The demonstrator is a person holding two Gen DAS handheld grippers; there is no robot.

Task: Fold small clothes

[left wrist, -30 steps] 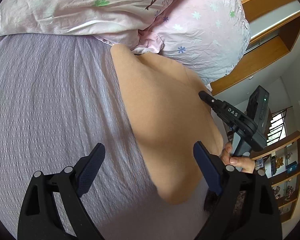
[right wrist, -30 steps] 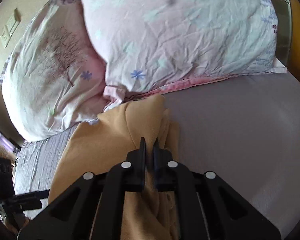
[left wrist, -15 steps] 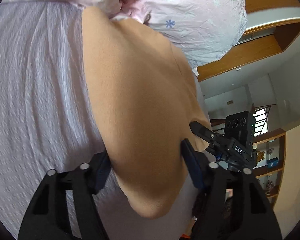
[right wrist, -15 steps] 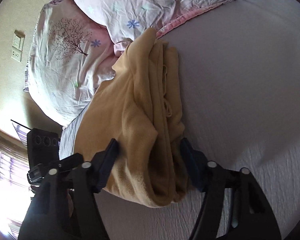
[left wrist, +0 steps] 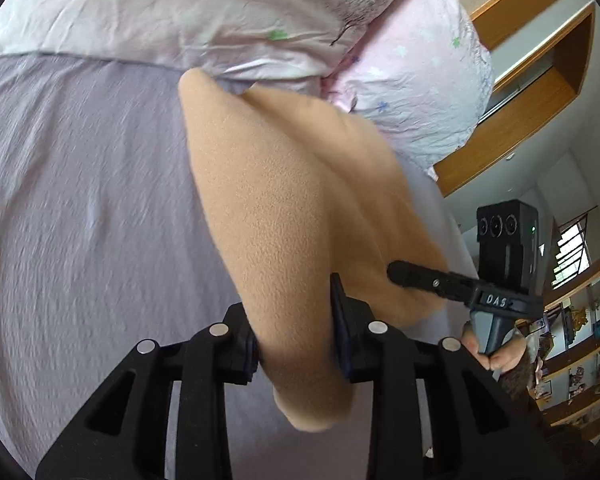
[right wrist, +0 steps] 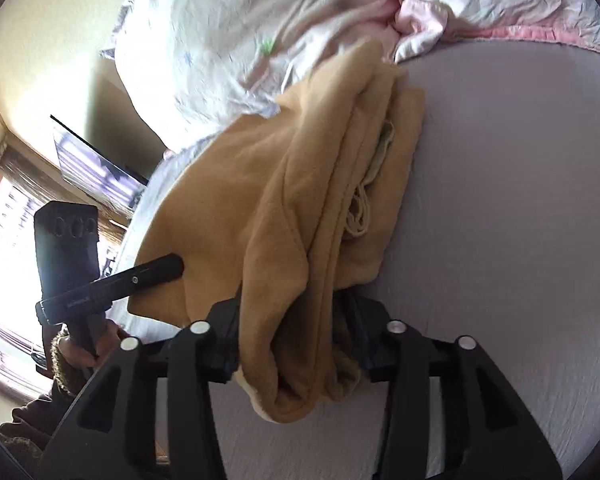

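A tan fleece garment [left wrist: 284, 208] lies folded on the lilac bed sheet [left wrist: 80, 200], its far end against the pillows. My left gripper [left wrist: 294, 322] is shut on the garment's near left edge. My right gripper [right wrist: 296, 332] is shut on the bunched near right edge of the garment [right wrist: 300, 200], where several folded layers and a drawstring show. Each gripper shows in the other's view: the right one [left wrist: 420, 276] and the left one [right wrist: 152, 276].
Two pale pink floral pillows [left wrist: 220, 12] [right wrist: 260, 32] lie at the head of the bed. Wooden shelving [left wrist: 520, 92] and a bookcase stand to the right. A window [right wrist: 4, 248] and a dark screen [right wrist: 96, 168] are to the left. Bare sheet [right wrist: 520, 200] extends to the right.
Both grippers moved in around the near end of the garment and closed on it. A second ago the right one was shut higher on the garment and the left one was open.
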